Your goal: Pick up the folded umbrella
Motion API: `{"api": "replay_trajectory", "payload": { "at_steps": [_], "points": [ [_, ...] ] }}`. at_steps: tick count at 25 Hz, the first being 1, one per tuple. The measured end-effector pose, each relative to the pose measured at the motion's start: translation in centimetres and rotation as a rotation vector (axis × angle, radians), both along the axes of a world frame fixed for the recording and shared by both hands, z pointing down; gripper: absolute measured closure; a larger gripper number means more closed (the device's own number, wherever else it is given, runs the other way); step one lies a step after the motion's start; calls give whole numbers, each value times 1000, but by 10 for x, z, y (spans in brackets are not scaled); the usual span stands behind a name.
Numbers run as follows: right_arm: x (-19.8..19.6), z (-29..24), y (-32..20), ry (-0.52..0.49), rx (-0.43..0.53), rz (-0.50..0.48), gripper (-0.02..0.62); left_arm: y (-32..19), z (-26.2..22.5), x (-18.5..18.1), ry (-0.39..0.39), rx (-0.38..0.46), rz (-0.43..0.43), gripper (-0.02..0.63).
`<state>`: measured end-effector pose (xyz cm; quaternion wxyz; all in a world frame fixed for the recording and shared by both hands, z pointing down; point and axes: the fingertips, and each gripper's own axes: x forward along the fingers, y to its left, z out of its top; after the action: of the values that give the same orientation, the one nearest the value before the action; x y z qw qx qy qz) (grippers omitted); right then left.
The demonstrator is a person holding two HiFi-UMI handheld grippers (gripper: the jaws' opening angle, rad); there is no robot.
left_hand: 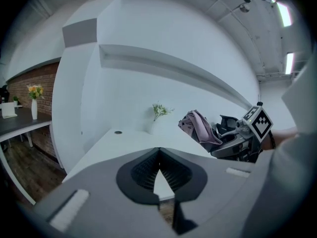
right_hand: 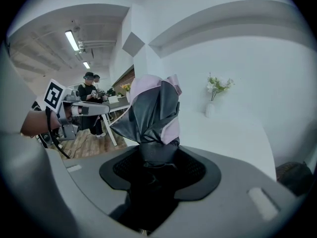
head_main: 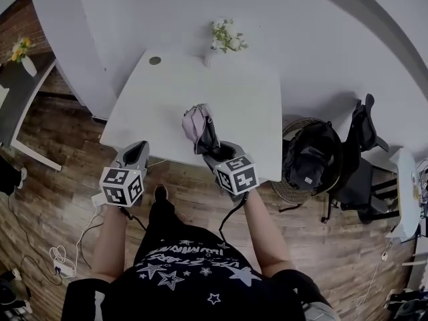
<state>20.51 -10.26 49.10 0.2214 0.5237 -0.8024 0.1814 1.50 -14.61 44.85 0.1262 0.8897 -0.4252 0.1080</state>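
Note:
The folded umbrella, pink with dark grey folds, stands upright in my right gripper, which is shut on its lower end above the near edge of the white table. In the right gripper view the umbrella rises straight out of the jaws of the right gripper. From the left gripper view the umbrella shows at the right, clear of the tabletop. My left gripper hovers at the table's near left corner, shut with nothing in it; its tips meet in the left gripper view.
A small vase of flowers stands at the table's far edge, with a round hole near the far left corner. A round chair holding a dark bag sits to the right. Cables lie on the wooden floor. Two people stand far off.

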Motion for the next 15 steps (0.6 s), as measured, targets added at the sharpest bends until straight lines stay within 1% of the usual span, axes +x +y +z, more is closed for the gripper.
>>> {"api": "replay_trajectory", "payload": {
  "at_steps": [4,15],
  "points": [
    [8,-2,26,-19,4,19,364,26,-3,5,6,0,-2,603],
    [17,1,52,-35,4,102,365,44,-4,13,-5,-2,60,603]
  ]
}}
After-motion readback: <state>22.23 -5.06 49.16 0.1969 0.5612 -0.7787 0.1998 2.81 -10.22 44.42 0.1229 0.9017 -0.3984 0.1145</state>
